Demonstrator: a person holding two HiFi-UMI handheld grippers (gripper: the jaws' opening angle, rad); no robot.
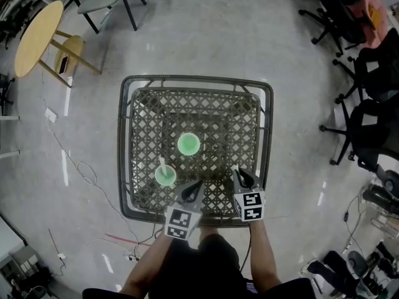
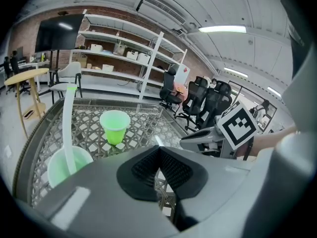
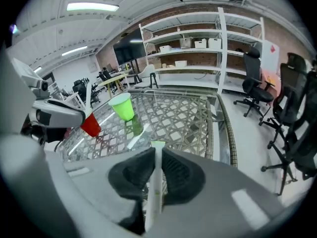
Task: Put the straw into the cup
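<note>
Straw one (image 2: 68, 128) is already found standing in the near cup (image 1: 165, 177), leaning against its rim, so that part of the job may be judged done. A second straw (image 3: 156, 175) is clamped between the pads of the right gripper (image 1: 242, 176), its green-tinted tip poking out just past the jaws. It is held above the table's (image 1: 149, 114) front right corner, apart from both cups. The far cup (image 1: 188, 144) is seen upright, with nothing visible inside it. What is left, as far as can be judged, is for the held straw to be carried across, stood more nearly upright over an open mouth and let go — which of the two cups is meant cannot be told. The left gripper (image 2: 159, 151) is held just beside the near cup with its jaws pressed together on nothing.

Both straws are thin, straight tubes, pale and slightly translucent, and likely to flex if pushed sideways. The cups are bright green, smooth-walled and tapered, wide at a round rim and narrow at the base — light enough, it may be supposed, to tip under a careless nudge. The table is a rounded square of woven lattice under a glossy, reflective top. The gripper pads are black and finely ribbed.
</note>
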